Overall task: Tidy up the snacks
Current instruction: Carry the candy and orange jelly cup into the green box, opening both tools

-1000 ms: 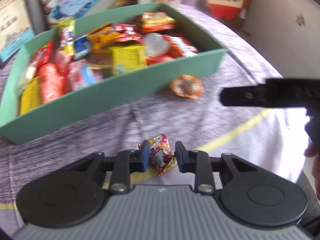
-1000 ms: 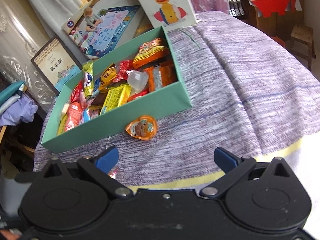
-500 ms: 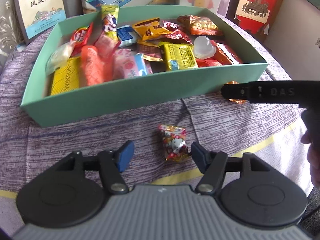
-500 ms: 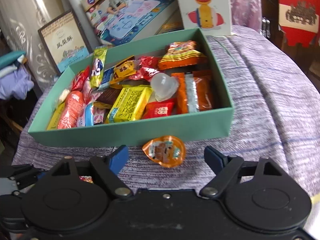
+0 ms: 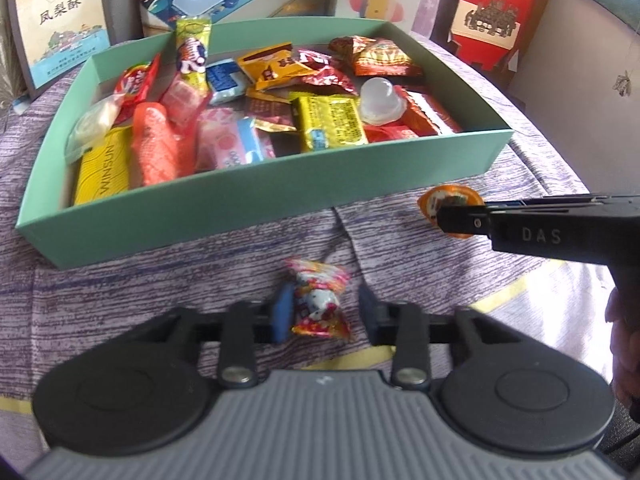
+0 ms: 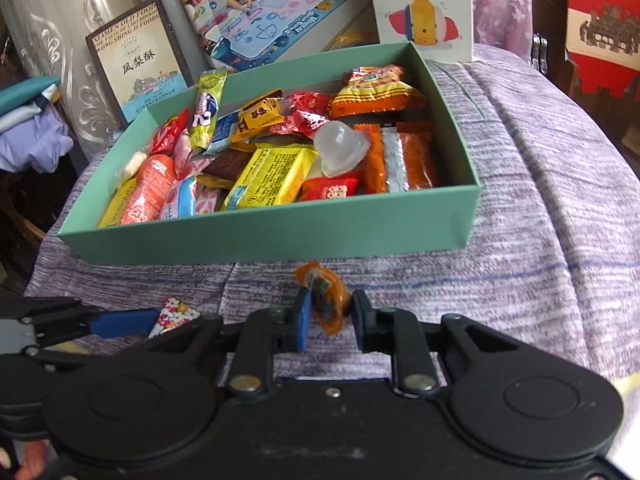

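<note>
Both grippers have narrowed since earlier: left gripper (image 5: pixel 324 312) around candy (image 5: pixel 320 300), right gripper (image 6: pixel 330 318) pinching jelly cup (image 6: pixel 326 294) (tilted); box (image 6: pixel 280 236) holds snacks (image 6: pixel 268 176).

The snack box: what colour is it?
Plain mint green snack box, inside and out; the right wrist view shows it best.

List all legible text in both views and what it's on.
"XIAMEN OLD FOOD / THE TASTE OF CHILDHOOD / WONG SHING JI FOODS" and "凤梨酥": framed box behind the green tray.
"WINSUN": yellow packet in the tray.
"DAS": side of the right gripper.
"囍囍": red packet.
Print on the yellow bar, play-mat box and other wrappers: too small or blurred.
</note>
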Demonstrator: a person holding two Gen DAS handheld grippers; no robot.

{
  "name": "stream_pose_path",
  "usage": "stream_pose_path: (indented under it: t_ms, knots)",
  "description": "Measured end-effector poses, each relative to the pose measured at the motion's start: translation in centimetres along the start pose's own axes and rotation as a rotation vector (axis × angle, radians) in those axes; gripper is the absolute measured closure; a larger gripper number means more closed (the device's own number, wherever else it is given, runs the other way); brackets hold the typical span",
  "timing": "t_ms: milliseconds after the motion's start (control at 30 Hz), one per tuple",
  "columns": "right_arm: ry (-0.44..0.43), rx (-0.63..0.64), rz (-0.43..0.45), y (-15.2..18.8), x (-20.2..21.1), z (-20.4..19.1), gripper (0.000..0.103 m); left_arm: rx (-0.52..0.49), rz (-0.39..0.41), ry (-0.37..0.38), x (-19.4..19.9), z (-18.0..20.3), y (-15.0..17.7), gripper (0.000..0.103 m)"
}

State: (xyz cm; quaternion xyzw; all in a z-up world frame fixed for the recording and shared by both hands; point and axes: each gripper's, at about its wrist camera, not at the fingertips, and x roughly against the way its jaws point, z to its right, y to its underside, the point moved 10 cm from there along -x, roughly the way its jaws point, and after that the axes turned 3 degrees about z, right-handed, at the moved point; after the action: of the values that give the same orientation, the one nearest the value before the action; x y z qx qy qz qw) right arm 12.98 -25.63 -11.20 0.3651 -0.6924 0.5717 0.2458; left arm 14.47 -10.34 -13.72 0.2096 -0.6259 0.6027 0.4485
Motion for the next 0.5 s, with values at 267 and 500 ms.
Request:
stream_pose_path:
  t_ms: [267, 500]
  knots:
    - [-0.044, -0.033, 0.002, 0.0, 3.0, -0.7, 0.082, 0.049, 0.031, 0.016, 1.6, -1.3, -0.1, 0.08]
    - [-0.128, -0.022, 0.059, -3.6, 5.3, -3.8, 0.082, 0.109, 0.155, 0.005, 6.0, -4.2, -3.1, 0.08]
